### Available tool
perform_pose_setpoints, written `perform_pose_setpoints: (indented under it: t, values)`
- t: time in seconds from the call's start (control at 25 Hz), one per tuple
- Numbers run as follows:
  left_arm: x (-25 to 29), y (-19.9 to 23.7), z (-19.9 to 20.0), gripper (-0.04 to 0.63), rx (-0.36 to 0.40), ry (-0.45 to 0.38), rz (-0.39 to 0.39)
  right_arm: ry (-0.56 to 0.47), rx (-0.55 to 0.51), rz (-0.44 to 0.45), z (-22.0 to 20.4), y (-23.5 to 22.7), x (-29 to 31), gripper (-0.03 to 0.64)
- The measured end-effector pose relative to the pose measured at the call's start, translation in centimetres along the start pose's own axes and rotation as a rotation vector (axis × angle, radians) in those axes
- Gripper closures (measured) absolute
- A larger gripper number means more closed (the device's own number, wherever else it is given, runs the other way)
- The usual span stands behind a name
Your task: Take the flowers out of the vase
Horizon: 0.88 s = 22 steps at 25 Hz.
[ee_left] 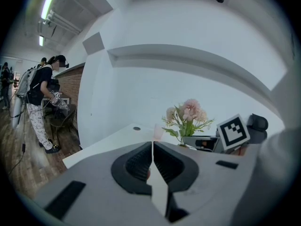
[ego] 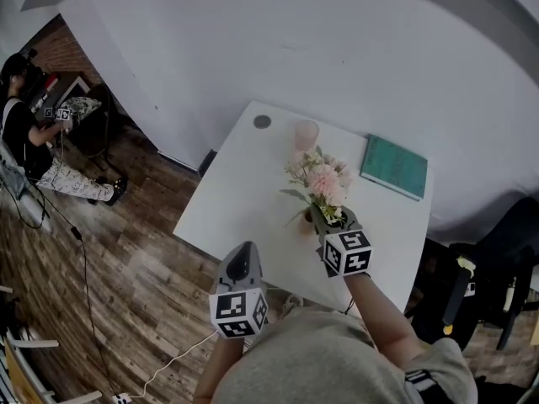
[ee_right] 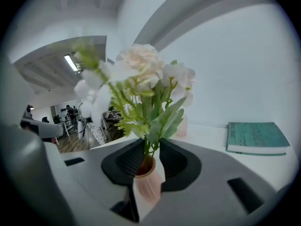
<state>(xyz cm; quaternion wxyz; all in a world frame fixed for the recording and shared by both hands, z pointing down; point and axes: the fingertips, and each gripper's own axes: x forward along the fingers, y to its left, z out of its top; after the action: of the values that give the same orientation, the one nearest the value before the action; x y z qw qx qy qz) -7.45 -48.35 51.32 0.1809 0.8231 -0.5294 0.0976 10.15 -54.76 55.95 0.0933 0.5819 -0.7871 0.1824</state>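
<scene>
A bunch of pale pink flowers (ego: 324,183) with green leaves stands in a small pink vase (ee_right: 148,185) on the white table (ego: 240,196). My right gripper (ego: 325,218) reaches the bunch from the near side. In the right gripper view its jaws (ee_right: 151,143) sit close on either side of the green stems (ee_right: 149,149), just above the vase's mouth, and appear to pinch them. The blooms (ee_right: 141,67) rise above the jaws. My left gripper (ego: 245,247) hovers at the table's near edge, left of the vase, shut with nothing in it (ee_left: 153,143).
A teal book (ego: 394,167) lies at the table's far right. A pink cup (ego: 306,133) and a small grey disc (ego: 262,122) sit behind the flowers. A person (ego: 25,141) stands far left on the wooden floor. A dark chair (ego: 497,259) stands right of the table.
</scene>
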Motion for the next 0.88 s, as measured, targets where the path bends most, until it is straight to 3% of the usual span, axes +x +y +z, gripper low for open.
perform_pose_setpoints:
  t: [0.44,0.88]
  values:
    - [-0.9,0.2,0.1,0.583,-0.004,-0.008,0.001,-0.018,-0.047,-0.006,0.5,0.7,-0.5,0.569]
    - [-2.2,-0.2,-0.2,0.583,-0.003,-0.021,0.001,-0.085,-0.068,0.003,2.3,1.1,-1.7,0.575]
